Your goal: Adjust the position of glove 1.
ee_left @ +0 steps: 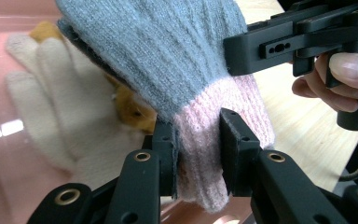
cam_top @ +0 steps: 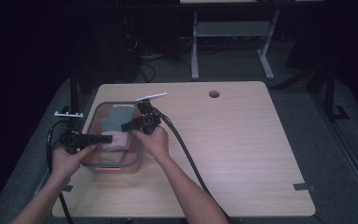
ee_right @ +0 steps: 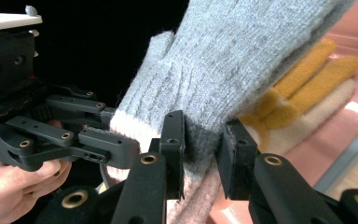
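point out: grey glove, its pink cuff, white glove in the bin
grey glove (ee_left: 168,51), left gripper view, on the grey knit body.
pink cuff (ee_left: 200,140), left gripper view, on the ribbed band between the gripper's pads.
white glove (ee_left: 51,93), left gripper view, on its fingers, lying in the pink bin.

A lab or test room is suggested. A plain light wooden table with a round cable hole (cam_top: 214,94) is set on grey carpet (cam_top: 289,107), and black drapes (cam_top: 23,46) are hung at nine o'clock. At twelve o'clock the grey metal legs of a second desk (cam_top: 195,46) and loose cables (cam_top: 144,60) are seen.
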The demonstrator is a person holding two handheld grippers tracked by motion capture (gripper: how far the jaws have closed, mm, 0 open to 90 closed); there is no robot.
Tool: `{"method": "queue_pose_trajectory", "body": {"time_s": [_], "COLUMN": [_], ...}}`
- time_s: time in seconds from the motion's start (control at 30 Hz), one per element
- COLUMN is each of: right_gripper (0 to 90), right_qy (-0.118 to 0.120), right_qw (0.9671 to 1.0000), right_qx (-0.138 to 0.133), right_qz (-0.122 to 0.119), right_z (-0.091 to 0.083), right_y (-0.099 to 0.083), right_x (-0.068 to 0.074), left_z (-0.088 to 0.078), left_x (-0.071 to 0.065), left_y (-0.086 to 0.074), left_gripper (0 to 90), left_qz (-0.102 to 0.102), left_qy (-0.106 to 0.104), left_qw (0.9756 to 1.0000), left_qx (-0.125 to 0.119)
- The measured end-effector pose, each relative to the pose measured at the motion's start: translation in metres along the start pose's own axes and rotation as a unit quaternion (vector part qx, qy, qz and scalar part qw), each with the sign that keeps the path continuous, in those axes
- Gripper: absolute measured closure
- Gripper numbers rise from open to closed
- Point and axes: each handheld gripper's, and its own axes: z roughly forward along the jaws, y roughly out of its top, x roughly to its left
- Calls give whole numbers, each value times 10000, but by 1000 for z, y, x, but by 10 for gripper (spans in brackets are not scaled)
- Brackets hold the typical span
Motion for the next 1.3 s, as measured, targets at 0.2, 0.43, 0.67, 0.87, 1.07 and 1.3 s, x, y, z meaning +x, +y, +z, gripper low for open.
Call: {"method": "queue_pose_trajectory", "body": {"time_s": [0.2,0.43,0.67,0.87,1.07,1.3], "right_gripper": [721,721,709,697,680,671], "right_qy": [-84,-198,-197,-231,-257,-282], "right_qw": [10000,9997,9996,9995,9994,9994], "right_qx": [28,-110,-92,-34,-87,-158], "right_qz": [-35,-108,-190,-205,-212,-132], "right_z": [4,-9,-14,-19,-26,-37], "right_y": [0,4,3,1,-1,-7], "right_x": [0,-2,0,0,-2,-9], "left_z": [0,9,14,10,1,1], "left_x": [5,11,13,12,5,-3], "left_y": [-3,-6,-7,-3,4,9], "left_gripper": [703,704,678,569,523,594], "left_qz": [-64,9,-2,24,92,280], "left_qy": [100,386,696,1002,1165,1136], "left_qw": [9999,9989,9964,9940,9927,9927], "left_qx": [-20,284,484,434,295,293]}}
